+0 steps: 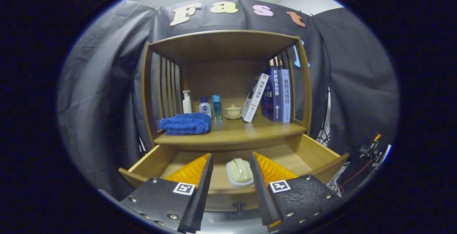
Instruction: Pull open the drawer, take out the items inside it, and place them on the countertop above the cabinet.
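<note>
The wooden drawer under the cabinet's countertop is pulled out. Inside it, close to the front wall, lies a pale soap bar in a white dish. My gripper hovers above the drawer's front, open, with the soap dish seen between the two fingertips and below them. Neither finger touches it. On the countertop lies a folded blue towel at the left.
At the countertop's back stand a white pump bottle, a small white bottle, a blue bottle and a pale lidded cup. Books lean at the right. The drawer's knob sticks out below.
</note>
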Demonstrator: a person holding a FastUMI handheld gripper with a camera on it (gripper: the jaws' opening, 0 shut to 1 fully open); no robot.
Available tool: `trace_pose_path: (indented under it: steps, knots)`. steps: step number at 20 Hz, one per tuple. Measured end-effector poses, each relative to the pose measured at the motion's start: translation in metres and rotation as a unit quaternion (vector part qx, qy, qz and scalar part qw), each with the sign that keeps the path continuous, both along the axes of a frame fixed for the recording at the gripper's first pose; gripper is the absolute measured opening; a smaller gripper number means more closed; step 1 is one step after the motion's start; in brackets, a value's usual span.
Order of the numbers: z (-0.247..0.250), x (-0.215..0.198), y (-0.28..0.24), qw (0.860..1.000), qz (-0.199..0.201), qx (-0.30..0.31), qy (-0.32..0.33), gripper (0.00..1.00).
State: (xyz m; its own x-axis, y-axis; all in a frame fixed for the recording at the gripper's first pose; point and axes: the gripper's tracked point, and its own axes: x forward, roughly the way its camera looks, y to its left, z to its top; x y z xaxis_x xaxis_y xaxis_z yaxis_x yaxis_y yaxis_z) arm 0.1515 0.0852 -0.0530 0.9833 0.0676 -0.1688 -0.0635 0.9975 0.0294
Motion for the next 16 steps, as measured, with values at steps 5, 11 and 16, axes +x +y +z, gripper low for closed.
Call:
trace_pose_path:
  steps: [5, 11, 16]
  knots:
    - [-0.011, 0.068, 0.0, 0.998, 0.001, 0.004, 0.055, 0.58]
    - [-0.087, 0.114, -0.004, 0.98, 0.011, -0.021, 0.197, 0.59]
    - [-0.134, 0.126, -0.013, 0.958, 0.001, -0.02, 0.285, 0.59]
